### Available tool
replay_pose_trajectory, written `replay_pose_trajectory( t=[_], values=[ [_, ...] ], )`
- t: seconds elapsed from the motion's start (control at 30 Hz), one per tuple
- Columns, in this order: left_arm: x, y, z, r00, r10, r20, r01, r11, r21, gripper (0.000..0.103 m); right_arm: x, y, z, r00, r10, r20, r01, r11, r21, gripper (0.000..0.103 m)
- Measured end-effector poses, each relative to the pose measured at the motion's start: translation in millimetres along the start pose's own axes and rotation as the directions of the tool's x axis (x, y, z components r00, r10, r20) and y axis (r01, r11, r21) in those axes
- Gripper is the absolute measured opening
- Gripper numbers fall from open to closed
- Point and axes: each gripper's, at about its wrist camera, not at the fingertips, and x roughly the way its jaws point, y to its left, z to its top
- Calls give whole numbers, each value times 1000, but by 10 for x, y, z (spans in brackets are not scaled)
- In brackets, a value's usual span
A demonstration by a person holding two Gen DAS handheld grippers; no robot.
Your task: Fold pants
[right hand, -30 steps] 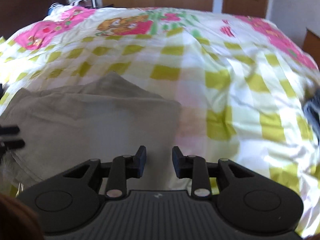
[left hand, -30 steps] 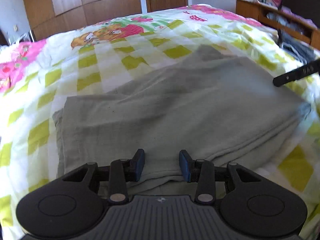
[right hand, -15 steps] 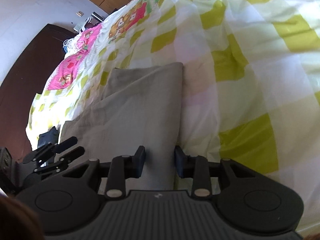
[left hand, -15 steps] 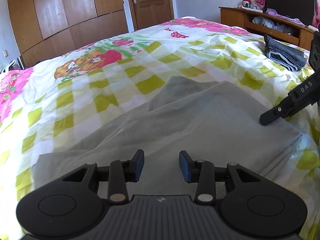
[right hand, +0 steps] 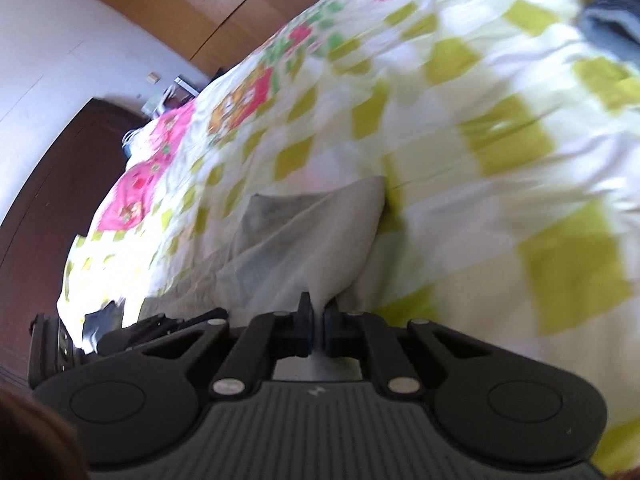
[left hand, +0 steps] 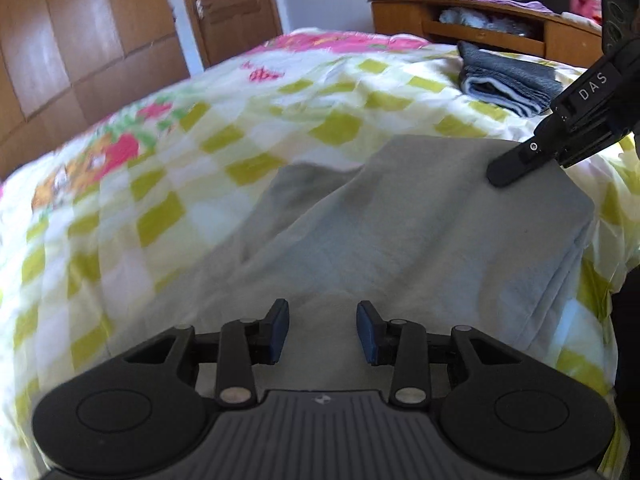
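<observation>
Shuts the right tongs [right hand: 316, 320], parted a moment ago, onto the edge of the grey pants [right hand: 304, 232], with cloth pinched between the pads as far as can be told. Means a grip taken, probably for lifting that end over into the next fold. Keeps the left tongs [left hand: 322, 330] partly open, with nothing between the blue pads, hovering over the near edge of the pants and swung further toward the right end than a second back. Leaves the pants already doubled into a flat grey slab on the checked bed [left hand: 160, 168], near its front edge. Shows, beyond, a folded dark stack [left hand: 508, 80] on the bed, apart from the pants, and a wooden shelf [left hand: 472, 36] with bundled pale cloth in its open compartment, too blurred to name.
</observation>
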Motion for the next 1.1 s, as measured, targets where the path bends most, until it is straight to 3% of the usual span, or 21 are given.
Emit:
replay_pose_trajectory(
  t=[0.1,0.17,0.2,0.27,0.33,0.43,0.57,0.83,0.97,1.1],
  values=[
    [-89,61,39,998,54,15,-53,998,-42,49,-179,-85,7,999,-34,20,34,999,16,5],
    [-93,88,-35,994,109,-20,-109,994,-18,49,-249,-46,13,998,-49,40,49,999,0,5],
    [-48,91,-114,992,112,-65,-111,994,20,50,-271,-19,23,998,-45,49,46,999,-6,5],
    [-36,91,-231,990,117,-72,-115,993,42,50,-285,110,48,997,-40,67,42,998,-35,5],
    [-98,129,-225,992,106,-63,-105,994,22,49,-282,272,61,997,-27,75,33,996,-81,5],
    [-171,205,-185,993,113,-39,-114,993,-16,50,-267,558,79,993,-66,100,84,980,-180,5],
    [-97,245,-258,992,92,-82,-96,995,-41,50,-224,671,87,990,-103,96,121,970,-208,5],
    [-85,194,-219,994,77,-82,-82,995,-59,51,-116,248,-18,968,-245,49,248,963,-104,6],
    [-63,178,-180,992,82,-96,-88,994,-62,51,-3,-22,-125,966,-260,1,260,965,-28,9],
    [-47,171,-161,991,87,-105,-94,994,-63,51,2,-85,-175,970,-244,10,244,970,1,16]
  ],
)
